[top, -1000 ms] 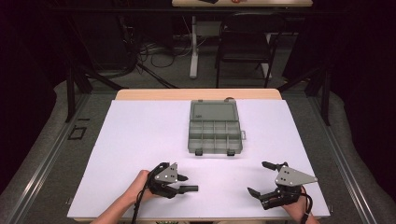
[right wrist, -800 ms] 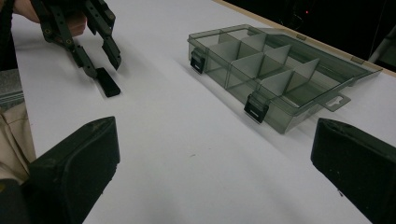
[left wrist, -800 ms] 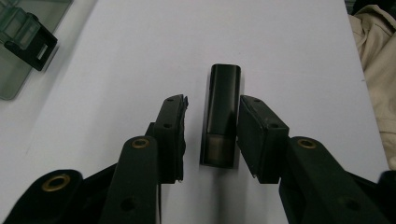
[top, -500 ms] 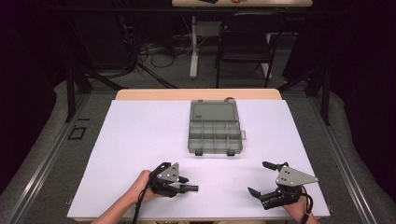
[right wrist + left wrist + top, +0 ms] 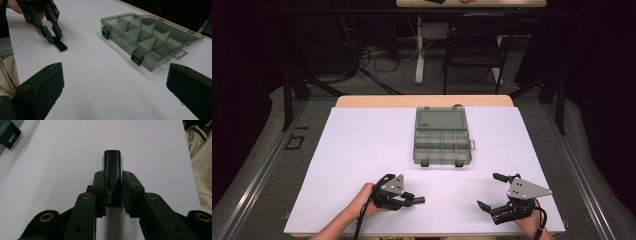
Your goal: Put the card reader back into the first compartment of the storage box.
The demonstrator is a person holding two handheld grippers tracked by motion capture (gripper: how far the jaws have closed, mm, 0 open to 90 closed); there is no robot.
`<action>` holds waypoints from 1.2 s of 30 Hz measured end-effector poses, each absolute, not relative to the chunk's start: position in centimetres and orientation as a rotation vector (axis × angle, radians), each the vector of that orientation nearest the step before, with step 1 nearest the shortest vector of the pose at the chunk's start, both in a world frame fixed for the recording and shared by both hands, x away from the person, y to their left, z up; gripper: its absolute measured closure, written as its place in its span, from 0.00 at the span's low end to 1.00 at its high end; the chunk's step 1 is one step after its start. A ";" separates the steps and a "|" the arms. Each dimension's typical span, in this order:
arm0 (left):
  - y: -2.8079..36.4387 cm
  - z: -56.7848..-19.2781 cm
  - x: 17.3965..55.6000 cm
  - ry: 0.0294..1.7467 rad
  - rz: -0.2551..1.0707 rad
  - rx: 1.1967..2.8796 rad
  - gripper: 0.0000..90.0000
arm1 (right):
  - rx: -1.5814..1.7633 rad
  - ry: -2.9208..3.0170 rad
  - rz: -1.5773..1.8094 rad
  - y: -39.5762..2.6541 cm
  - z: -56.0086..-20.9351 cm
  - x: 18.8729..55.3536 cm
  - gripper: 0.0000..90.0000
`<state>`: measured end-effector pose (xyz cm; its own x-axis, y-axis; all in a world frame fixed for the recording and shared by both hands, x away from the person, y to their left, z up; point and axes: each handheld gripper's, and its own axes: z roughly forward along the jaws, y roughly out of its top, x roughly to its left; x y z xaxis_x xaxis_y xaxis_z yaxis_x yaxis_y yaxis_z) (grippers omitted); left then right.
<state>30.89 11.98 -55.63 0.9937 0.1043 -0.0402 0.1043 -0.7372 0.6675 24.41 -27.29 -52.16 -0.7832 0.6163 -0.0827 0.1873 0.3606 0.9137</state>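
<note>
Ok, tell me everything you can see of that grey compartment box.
The compartment box is smoky translucent plastic, lying flat and closed mid-table on the white sheet. Dividers split it into small cells plus one long bay at the far side. Two black latches sit on its near edge, a hang tab at one side. Nothing touches it.

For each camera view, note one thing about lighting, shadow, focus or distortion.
High view: bright white table sheet, dark surroundings. Left gripper view: near jaws soft, small black flat piece sharp. Right gripper view: wide-angle stretch; smoky transparent plastic compartment box casts soft shadow.
</note>
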 end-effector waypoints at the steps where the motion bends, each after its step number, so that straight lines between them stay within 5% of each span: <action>1: 12.0 -55.6 30.9 0.146 0.003 2.404 0.83 | 0.700 2.214 1.406 -27.3 -52.2 24.4 0.01; 36: 13.0 -54.2 30.0 0.213 0.052 2.301 0.83 | 0.707 2.210 1.408 -27.4 -52.2 24.5 0.01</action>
